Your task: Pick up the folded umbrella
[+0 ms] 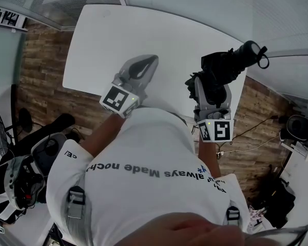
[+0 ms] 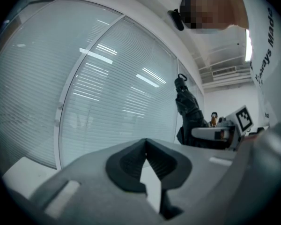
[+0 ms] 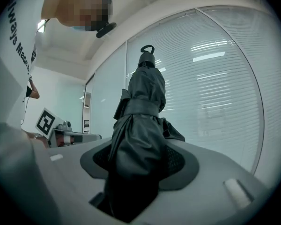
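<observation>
The folded black umbrella (image 1: 227,66) is held up above the white table (image 1: 118,40), its strap loop at the far end. My right gripper (image 1: 210,83) is shut on its lower part. In the right gripper view the umbrella (image 3: 139,125) fills the gap between the dark pads and stands up against the blinds. My left gripper (image 1: 139,68) hovers over the table's near edge with its jaws closed and nothing in them; its dark pads (image 2: 131,165) meet at the tips. In the left gripper view the umbrella (image 2: 187,108) shows at the right.
Glass walls with white blinds (image 2: 98,88) surround the table. Wooden floor (image 1: 43,86) lies on both sides. Black equipment and a fan (image 1: 0,129) stand at the left, cables and bags (image 1: 277,193) at the right. The person's white shirt (image 1: 143,173) fills the lower head view.
</observation>
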Demonstrator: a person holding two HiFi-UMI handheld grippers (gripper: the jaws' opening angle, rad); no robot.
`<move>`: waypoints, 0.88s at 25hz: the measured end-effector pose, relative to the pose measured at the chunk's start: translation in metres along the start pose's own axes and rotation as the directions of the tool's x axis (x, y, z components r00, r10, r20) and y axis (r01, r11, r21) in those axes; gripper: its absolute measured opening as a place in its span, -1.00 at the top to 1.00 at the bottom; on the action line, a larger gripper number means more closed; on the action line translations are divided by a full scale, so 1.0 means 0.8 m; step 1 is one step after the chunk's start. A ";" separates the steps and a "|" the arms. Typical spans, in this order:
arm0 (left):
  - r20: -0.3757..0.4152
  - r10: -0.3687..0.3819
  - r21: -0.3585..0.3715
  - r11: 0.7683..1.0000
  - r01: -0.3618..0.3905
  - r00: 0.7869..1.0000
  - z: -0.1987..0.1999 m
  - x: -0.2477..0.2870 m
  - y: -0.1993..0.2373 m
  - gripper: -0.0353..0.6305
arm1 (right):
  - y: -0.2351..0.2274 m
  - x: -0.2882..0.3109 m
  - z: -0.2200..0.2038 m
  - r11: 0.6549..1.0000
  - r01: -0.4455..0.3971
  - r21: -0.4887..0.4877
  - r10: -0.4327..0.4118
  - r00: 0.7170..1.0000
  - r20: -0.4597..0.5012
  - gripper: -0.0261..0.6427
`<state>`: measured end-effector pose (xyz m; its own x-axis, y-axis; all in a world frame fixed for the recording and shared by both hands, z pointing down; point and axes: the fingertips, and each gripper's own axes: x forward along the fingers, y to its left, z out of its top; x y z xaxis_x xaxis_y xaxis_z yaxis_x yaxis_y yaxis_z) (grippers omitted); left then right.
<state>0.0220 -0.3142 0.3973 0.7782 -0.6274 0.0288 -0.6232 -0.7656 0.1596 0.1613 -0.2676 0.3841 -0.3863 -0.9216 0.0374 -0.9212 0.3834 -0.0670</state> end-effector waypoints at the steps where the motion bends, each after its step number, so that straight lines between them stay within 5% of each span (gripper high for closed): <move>1: 0.000 0.000 -0.001 1.000 0.000 1.000 0.000 0.001 0.000 0.89 | 0.003 -0.002 0.004 1.000 -0.002 -0.005 0.002 1.000 0.005 0.20; 22: -0.004 -0.004 -0.004 1.000 0.004 1.000 -0.004 0.009 0.026 0.89 | 0.013 0.014 0.021 1.000 -0.003 -0.027 0.003 1.000 0.022 0.19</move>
<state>0.0148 -0.3339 0.4040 0.7809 -0.6238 0.0318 -0.6197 -0.7675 0.1639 0.1483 -0.2748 0.3675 -0.3882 -0.9215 0.0151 -0.9211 0.3874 -0.0397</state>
